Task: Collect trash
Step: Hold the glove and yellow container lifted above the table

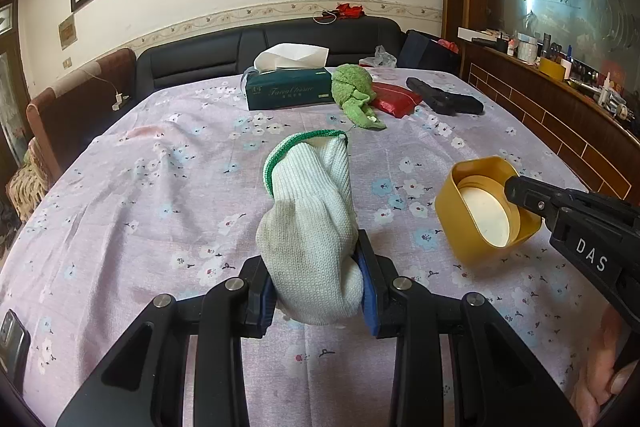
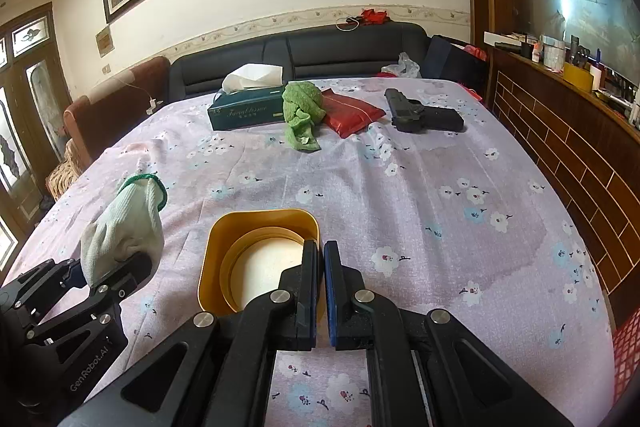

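- The left hand-held gripper [image 1: 318, 287] is clamped on a white knit glove [image 1: 310, 223]; the blue pads press its closed end from both sides.
- The glove's long axis runs straight away from that hand-held gripper, its green-trimmed cuff at the far tip and raised off the flowered cloth of the desk [image 1: 140, 187].
- Over to the right hand-held gripper [image 2: 320, 291]: jaws fully closed, pinching the near right wall of a gold container [image 2: 228, 239], one finger inside the rim and one outside.
- From the left wrist view, the container sits tilted, mouth turned towards the glove, with a pale round insert showing inside.
- Here's the relation that matters: the container lies to the right of the glove, near but apart, its opening facing the glove's side rather than its cuff. My read is that the glove goes in there, so the left hand would have to swing its load rightward and over the rim.
- Still on the desk at the far end: a green cloth [image 2: 302, 113], a red packet [image 2: 352, 115], a dark pistol-shaped object [image 2: 420, 115].
- Writing now: the teal tissue box [image 2: 248, 113] carries a script name I can't read for certain; "DAS" shows on the right tool's body, "GenRobot.AI" on the left tool's.
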Available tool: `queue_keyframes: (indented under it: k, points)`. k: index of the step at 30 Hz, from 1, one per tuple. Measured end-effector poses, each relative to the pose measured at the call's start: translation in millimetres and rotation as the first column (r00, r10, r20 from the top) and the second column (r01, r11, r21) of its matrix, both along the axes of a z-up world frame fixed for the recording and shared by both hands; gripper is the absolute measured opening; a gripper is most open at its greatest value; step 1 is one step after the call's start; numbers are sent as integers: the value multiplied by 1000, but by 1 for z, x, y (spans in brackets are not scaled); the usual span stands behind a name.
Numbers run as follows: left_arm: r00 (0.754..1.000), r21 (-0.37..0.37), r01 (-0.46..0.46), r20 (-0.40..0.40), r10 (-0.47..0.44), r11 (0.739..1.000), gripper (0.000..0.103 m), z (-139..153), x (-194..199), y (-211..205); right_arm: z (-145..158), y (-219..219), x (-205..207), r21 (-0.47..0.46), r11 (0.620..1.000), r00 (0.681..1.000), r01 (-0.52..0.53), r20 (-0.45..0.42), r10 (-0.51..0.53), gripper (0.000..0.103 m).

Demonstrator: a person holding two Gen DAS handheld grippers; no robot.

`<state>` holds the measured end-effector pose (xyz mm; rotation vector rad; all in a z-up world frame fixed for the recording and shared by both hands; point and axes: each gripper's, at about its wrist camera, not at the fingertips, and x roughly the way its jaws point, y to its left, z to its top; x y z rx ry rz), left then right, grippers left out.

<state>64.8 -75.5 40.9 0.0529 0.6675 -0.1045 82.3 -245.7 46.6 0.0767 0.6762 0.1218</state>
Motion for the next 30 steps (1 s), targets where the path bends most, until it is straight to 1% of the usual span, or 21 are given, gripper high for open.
queue_keyframes:
  k: [21,30]
  points:
    - [1000,5,-1,5,1,1000,32,-1,1,1,1,1,-1,-2,1000,1000,2,6,-2,4]
    - [1000,7,-1,15,1,1000,32,0,2,4,4,-1,-2,-16,1000,1000,19,20,-19,4]
